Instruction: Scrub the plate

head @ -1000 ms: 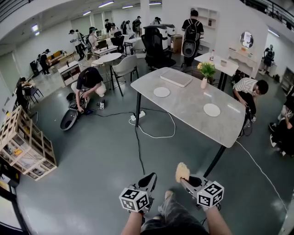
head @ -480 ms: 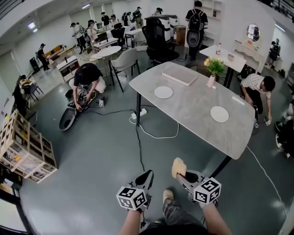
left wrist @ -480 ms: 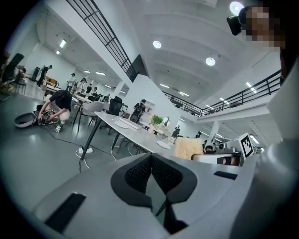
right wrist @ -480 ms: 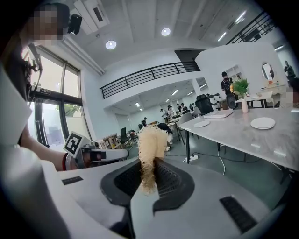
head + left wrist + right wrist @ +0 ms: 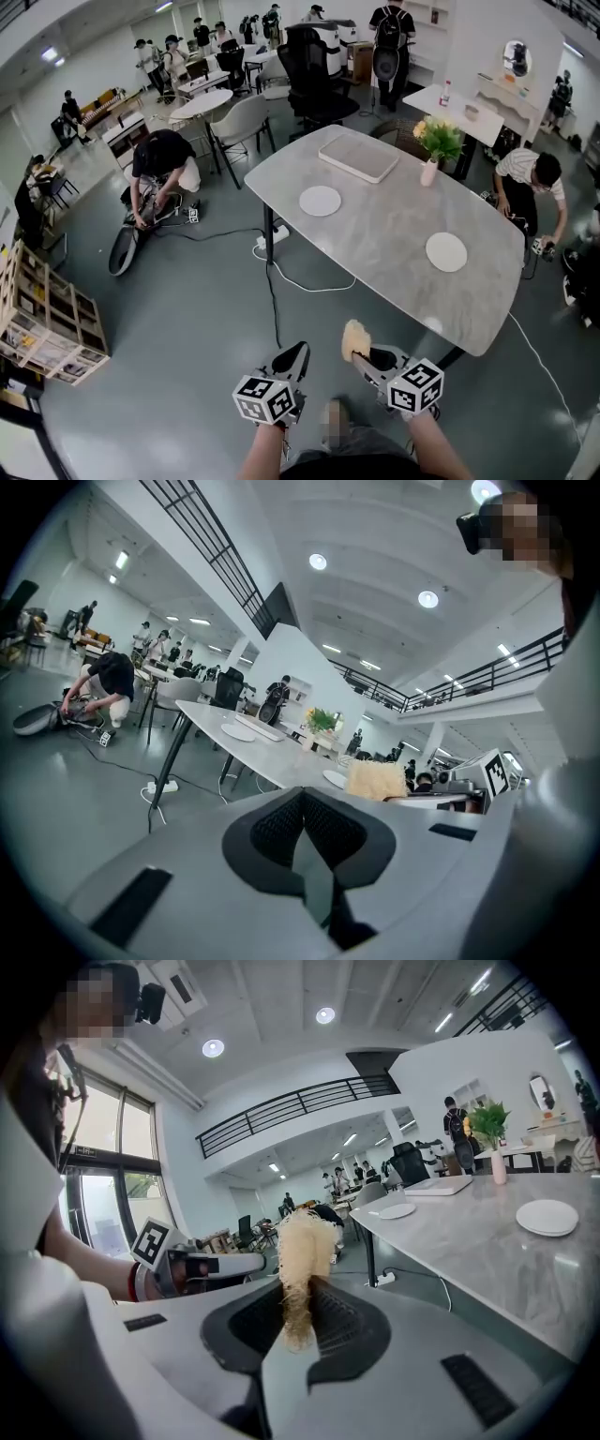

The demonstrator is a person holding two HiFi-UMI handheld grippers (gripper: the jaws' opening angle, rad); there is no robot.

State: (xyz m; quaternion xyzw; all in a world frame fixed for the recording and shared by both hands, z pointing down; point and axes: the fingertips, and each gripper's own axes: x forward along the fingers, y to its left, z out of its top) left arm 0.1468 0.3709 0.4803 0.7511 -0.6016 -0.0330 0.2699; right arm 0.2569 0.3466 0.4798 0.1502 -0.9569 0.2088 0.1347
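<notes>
- Head view: both grippers hung low over the grey floor, short of the table. The left gripper pointed ahead. The right gripper had a tan sponge at its tip.
- Head view: two white plates lay on the table, well apart. The near plate sat toward the right edge, and the far plate sat near a tray. Neither gripper touched a plate.
- Left gripper view: the jaws stood pressed together with nothing between them. The sponge showed beyond them, to the right.
- Right gripper view: the jaws were clamped on the sponge, its shaggy top sticking up past them. Both plates lay on the table off to the right, apart from the sponge.
</notes>
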